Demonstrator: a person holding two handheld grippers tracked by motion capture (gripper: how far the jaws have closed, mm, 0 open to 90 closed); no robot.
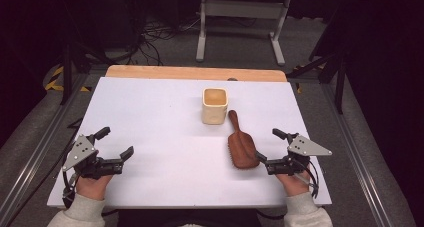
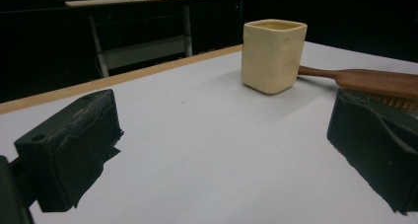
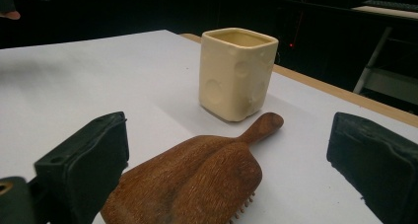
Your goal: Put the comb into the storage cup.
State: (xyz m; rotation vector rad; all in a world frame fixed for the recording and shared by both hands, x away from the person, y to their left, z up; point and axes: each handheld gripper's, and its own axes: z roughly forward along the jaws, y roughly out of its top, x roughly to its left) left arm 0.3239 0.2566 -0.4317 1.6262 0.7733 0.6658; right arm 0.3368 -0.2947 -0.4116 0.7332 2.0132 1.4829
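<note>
Wooden brush lying near right gripper, both grippers gaping and holding nothing.

The wooden brush (image 1: 242,148) is lying bristles-down on the white table (image 1: 165,137), right of centre, its handle pointing toward the cream square cup (image 1: 215,105) and ending just beside it (touching or not, can't tell). The right gripper (image 1: 269,147) is sitting just beside the brush head, jaws spread wide, nothing pinched between them. The left gripper (image 1: 116,142) is resting well apart at the table's near left, jaws also spread wide over bare tabletop.
</note>
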